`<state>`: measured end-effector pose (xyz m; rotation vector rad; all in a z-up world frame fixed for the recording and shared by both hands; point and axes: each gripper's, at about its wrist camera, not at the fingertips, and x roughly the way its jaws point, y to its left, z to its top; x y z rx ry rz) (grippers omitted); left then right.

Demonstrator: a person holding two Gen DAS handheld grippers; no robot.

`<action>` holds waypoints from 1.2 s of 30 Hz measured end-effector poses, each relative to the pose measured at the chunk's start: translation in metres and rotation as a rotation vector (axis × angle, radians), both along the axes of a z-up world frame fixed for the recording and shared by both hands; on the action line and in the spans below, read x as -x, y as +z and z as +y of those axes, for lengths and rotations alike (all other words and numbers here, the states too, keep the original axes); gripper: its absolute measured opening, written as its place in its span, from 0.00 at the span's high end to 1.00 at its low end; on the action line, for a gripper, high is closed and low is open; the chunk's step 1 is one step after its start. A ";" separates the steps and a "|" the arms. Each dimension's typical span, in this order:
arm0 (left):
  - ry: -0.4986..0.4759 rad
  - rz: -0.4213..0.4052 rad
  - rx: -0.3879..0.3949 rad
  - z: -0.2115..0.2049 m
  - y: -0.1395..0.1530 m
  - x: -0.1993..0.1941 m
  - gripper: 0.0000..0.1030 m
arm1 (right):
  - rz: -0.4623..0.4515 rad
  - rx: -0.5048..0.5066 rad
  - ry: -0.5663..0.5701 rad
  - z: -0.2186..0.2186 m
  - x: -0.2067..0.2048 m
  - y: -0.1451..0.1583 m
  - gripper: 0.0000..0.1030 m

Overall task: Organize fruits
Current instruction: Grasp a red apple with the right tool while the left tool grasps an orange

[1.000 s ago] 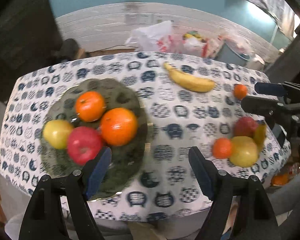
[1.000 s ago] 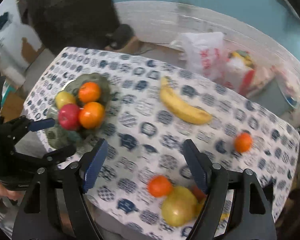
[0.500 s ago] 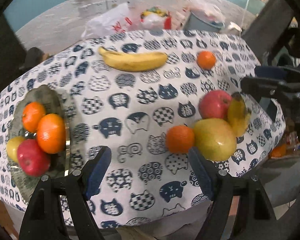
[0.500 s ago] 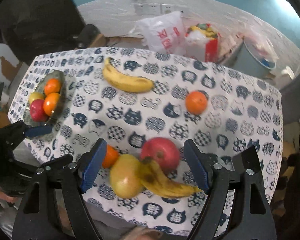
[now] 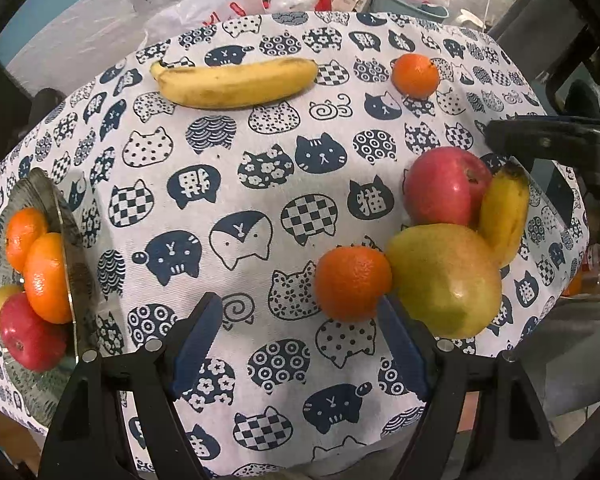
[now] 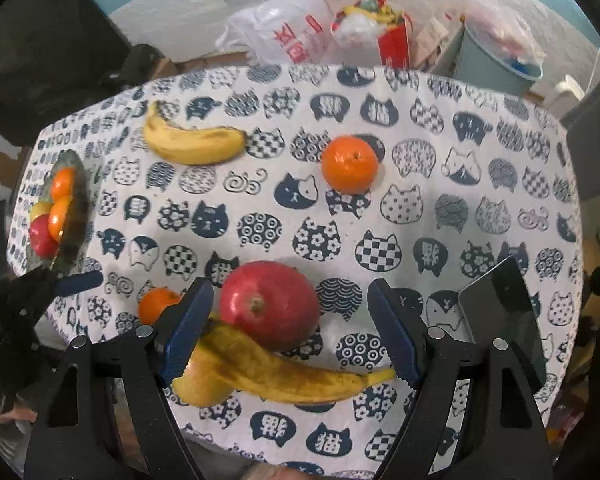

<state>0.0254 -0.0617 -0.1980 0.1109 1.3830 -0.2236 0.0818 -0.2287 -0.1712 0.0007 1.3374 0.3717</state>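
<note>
Red apple [image 6: 274, 304], pear [image 5: 446, 284], small orange [image 5: 352, 282] and spotted banana [image 6: 284, 372] cluster near the counter's [image 5: 260, 200] right edge. We see the right gripper [image 6: 288, 334] pointing down, jaws wide around the apple; the left gripper [image 5: 300, 344] open, empty.

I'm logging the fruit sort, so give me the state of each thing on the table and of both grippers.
Glass plate: holds four fruits.
Long banana: loose on cloth.
Far orange: loose, alone.
Red apple: against spotted banana.
Pear: touching near orange.
Left gripper: open, empty.
Right gripper: open, over apple.
</note>
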 end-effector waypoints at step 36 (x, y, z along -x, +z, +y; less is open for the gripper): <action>-0.018 0.054 0.156 -0.013 -0.030 -0.025 0.23 | 0.228 -0.126 -0.038 0.003 -0.013 -0.063 0.24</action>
